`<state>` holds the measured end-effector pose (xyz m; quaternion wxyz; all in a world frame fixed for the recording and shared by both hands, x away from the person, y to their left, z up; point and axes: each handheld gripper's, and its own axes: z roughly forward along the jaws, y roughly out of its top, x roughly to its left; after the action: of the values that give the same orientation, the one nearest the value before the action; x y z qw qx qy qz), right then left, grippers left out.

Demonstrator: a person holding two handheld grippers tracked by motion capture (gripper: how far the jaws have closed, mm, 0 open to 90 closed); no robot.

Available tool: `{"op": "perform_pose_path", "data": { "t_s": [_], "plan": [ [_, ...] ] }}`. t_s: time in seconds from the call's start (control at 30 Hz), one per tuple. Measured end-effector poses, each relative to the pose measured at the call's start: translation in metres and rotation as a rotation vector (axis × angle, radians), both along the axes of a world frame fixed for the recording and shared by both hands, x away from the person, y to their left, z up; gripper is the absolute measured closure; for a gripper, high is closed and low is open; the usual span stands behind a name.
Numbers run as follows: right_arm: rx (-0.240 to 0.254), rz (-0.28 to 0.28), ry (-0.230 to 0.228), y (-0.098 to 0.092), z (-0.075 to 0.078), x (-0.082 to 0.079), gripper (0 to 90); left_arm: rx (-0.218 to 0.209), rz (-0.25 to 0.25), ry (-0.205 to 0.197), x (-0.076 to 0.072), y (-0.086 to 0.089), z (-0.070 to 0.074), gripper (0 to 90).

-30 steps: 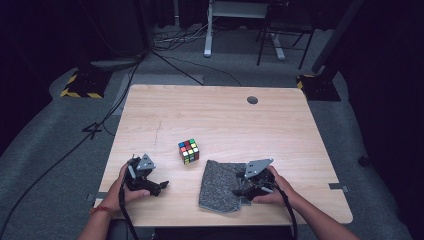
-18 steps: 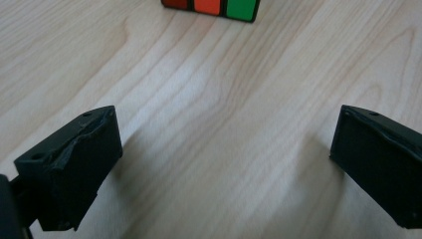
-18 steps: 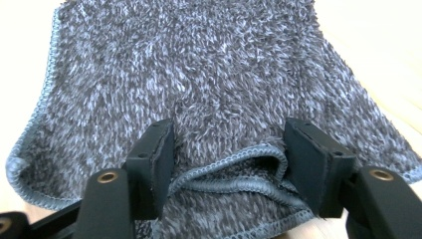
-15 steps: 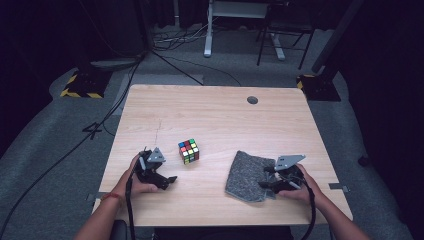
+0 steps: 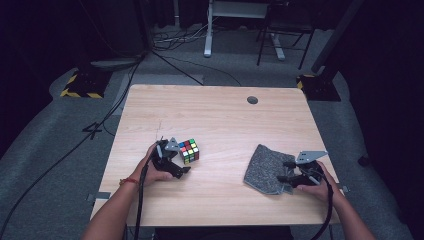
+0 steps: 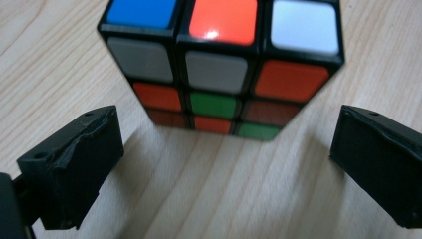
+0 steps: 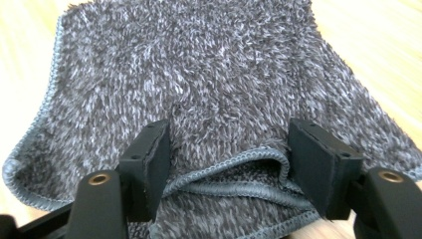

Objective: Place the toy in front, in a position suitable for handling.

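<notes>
A scrambled Rubik's cube (image 5: 188, 151) stands left of the middle of the wooden table (image 5: 225, 120). My left gripper (image 5: 179, 159) is right beside it, open. In the left gripper view the cube (image 6: 219, 64) sits just ahead of the gripper's (image 6: 224, 164) spread jaws, not between them. A grey fuzzy cloth (image 5: 267, 167) lies rumpled at the right front. My right gripper (image 5: 287, 172) is at its right edge. In the right gripper view a folded hem of the cloth (image 7: 199, 74) lies between the gripper's (image 7: 229, 159) jaws, which have just been opening.
A round cable hole (image 5: 252, 100) sits near the table's far edge. Cables trail from both grippers over the front edge. Beyond the table are a dark floor, desk legs (image 5: 207, 30) and yellow-black striped blocks (image 5: 80, 85).
The right gripper has slid right along the table and dragged the cloth with it. The left gripper has moved right, up to the cube. The cube has stayed put.
</notes>
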<state>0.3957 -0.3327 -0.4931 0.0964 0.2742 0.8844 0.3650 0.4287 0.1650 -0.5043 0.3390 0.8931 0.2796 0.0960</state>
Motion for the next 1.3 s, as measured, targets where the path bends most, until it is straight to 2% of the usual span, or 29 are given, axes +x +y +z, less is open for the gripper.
{"op": "perform_pose_path", "data": {
  "t_s": [0.13,0.17,0.2,0.27,0.33,0.37,0.57,0.63,0.67,0.7,0.83,0.9,1.07,1.13,1.17,1.2,1.23,1.3],
  "plan": [
    [0.004,-0.003,-0.007,0.000,-0.001,-0.001,34.8,-0.013,-0.039,-0.010,0.005,-0.006,0.000,3.7],
    [0.001,-0.004,-0.011,0.000,-0.001,-0.001,34.5,-0.018,-0.041,-0.014,0.005,-0.007,0.001,9.1],
    [0.001,-0.004,-0.011,0.000,-0.001,-0.001,34.5,-0.026,-0.042,-0.017,0.005,-0.007,0.001,9.1],
    [0.004,-0.004,-0.010,0.000,-0.001,-0.001,34.5,-0.037,-0.035,-0.024,0.005,-0.007,0.001,16.1],
    [0.006,-0.002,-0.009,-0.001,-0.001,-0.001,34.5,-0.039,-0.032,-0.032,0.005,-0.006,0.002,18.7],
    [0.005,-0.002,-0.009,0.000,-0.001,-0.001,34.5,-0.050,-0.021,-0.033,0.005,-0.005,0.002,31.7],
    [-0.004,-0.004,-0.014,0.001,0.000,-0.002,33.5,-0.058,-0.046,-0.038,0.003,-0.008,0.002,33.2],
    [-0.004,-0.020,-0.015,0.002,0.002,-0.003,31.3,-0.057,-0.064,-0.036,0.003,-0.009,0.002,33.6],
    [0.005,-0.037,-0.028,0.002,0.004,-0.003,31.0,-0.058,-0.074,-0.037,0.003,-0.010,0.003,33.8],
    [0.034,-0.055,-0.052,0.002,0.010,-0.005,30.5,-0.059,-0.081,-0.035,0.002,-0.010,0.002,33.9],
    [0.068,-0.072,-0.083,0.004,0.019,-0.008,28.4,-0.057,-0.118,-0.029,-0.005,-0.013,0.003,33.9],
    [0.073,-0.058,-0.091,0.009,0.021,-0.010,27.6,-0.061,-0.139,-0.036,-0.010,-0.015,0.002,33.9],
    [0.034,-0.009,-0.100,0.027,0.021,-0.015,26.0,-0.053,-0.196,-0.034,-0.018,-0.022,0.003,33.9],
    [0.009,0.012,-0.090,0.034,0.017,-0.014,25.8,-0.052,-0.224,-0.030,-0.021,-0.027,0.003,34.0],
    [-0.012,0.012,-0.085,0.036,0.015,-0.013,25.3,-0.055,-0.240,-0.029,-0.023,-0.030,0.003,34.0],
    [-0.025,0.005,-0.052,0.037,0.009,-0.010,24.2,-0.052,-0.259,-0.033,-0.025,-0.033,0.003,34.0],
    [-0.025,0.005,-0.052,0.037,0.009,-0.010,24.2,-0.051,-0.273,-0.031,-0.027,-0.036,0.003,34.0],
    [-0.059,-0.008,-0.039,0.037,0.003,-0.007,23.8,-0.050,-0.305,-0.032,-0.030,-0.044,0.003,34.0]
  ]
}}
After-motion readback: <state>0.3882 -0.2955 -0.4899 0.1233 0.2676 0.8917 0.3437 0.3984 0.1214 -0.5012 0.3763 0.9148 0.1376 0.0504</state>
